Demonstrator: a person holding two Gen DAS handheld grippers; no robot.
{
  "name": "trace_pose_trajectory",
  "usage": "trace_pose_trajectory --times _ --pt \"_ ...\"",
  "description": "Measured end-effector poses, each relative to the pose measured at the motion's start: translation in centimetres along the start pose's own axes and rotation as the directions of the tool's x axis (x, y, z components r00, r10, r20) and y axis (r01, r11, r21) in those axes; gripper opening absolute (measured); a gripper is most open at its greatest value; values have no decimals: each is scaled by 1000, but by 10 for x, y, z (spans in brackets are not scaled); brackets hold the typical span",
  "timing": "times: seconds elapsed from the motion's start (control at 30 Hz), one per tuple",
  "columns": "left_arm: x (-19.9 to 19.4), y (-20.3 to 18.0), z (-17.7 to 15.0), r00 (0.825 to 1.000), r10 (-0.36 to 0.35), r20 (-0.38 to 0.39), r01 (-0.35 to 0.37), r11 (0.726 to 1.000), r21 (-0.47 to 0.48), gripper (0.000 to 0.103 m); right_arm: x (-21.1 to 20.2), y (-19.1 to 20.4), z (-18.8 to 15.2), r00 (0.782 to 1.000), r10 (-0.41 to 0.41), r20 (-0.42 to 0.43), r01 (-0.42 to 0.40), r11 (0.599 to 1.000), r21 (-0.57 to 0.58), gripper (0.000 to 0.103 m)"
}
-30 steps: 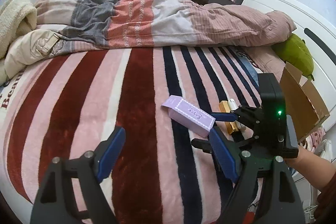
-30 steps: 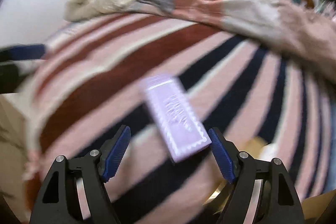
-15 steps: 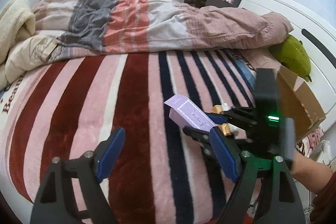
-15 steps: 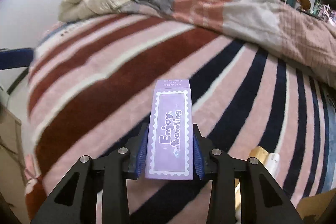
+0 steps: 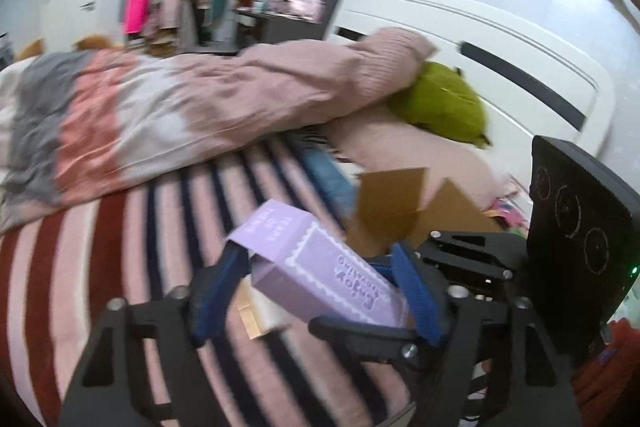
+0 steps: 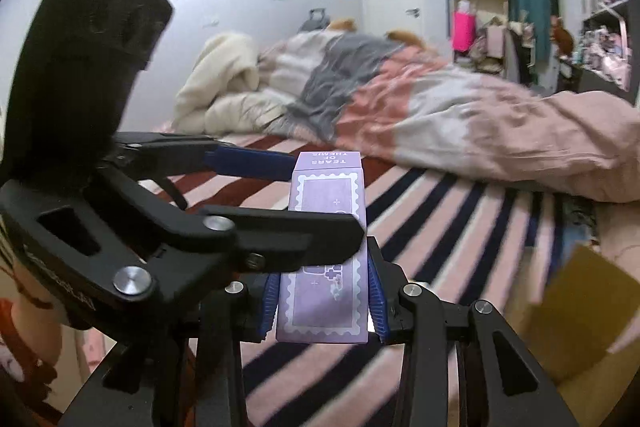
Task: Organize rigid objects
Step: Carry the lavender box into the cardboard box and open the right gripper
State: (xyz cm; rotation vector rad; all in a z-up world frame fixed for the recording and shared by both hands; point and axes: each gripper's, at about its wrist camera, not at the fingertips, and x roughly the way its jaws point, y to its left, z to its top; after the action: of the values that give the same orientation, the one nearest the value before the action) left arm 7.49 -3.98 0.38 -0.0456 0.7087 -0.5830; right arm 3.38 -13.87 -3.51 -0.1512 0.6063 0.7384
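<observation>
lilac cardboard box (image 6: pixel 326 259), clamped in right tool (image 6: pixel 322 301)

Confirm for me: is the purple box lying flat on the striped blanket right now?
No. The right gripper clamps the purple box and holds it raised above the striped blanket.

Right gripper (image 6: pixel 322 301) clamped; left gripper (image 5: pixel 316 291) jaws spread.
</observation>
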Motion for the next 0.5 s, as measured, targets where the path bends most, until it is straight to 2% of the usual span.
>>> trace_pose_trajectory --times 0.07,0.13,0.27,0.5 --pt "17 -20 10 1000 -19 -16 20 999 28 53 -13 -15 -3 1000 -20 14 19 1000 23 33" --pt "36 -39 18 999 -38 -38 40 998 55 49 -30 -34 -9 998 -66 18 65 997 51 33" --pt "77 -68 27 988 -113 -104 120 991 60 47 -49 -73 -24 995 -100 -15 101 985 142 33" --pt "124 -98 27 965 -152 -213 171 983 70 47 -60 -116 -47 980 -160 -118 183 958 219 33"
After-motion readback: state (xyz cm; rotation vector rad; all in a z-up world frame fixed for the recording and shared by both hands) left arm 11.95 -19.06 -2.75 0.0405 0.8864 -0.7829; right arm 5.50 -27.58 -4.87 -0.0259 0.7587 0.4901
